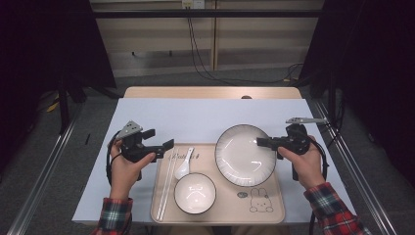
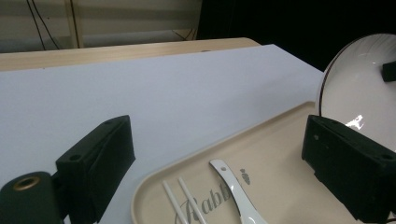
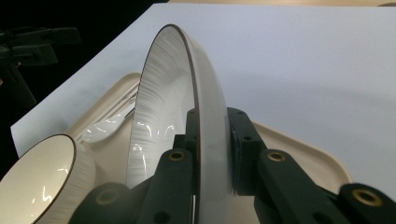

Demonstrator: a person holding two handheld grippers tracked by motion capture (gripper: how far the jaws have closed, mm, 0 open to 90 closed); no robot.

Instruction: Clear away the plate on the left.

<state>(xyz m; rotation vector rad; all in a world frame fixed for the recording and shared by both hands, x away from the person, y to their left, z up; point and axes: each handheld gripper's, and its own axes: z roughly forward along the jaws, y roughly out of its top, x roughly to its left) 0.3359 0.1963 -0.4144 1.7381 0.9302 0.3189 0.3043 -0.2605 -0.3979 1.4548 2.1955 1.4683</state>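
Tray (image 1: 274,208) holds bowl (image 1: 195,193), spoon (image 1: 184,164), chopsticks (image 1: 166,183) (right fingers (image 3: 243,154) clamp plate (image 1: 242,154) rim, left fingers (image 2: 102,163) gape empty).

Even overhead light falls on the pale blue-white rectangular table cover (image 1: 205,117), while the room at either side sinks into near-black. Shadows beneath the beige rectangular plastic tray (image 1: 274,205) are soft and short. Glare marks the glossy round white ceramic plate with a dark rim (image 1: 242,154): a bright spot near its right edge in the high view, streaks on its face in both gripper views. The high view is slightly soft and grainy. In the gripper views, the nearest black jaw parts are somewhat blurred and straight edges bow toward the borders.
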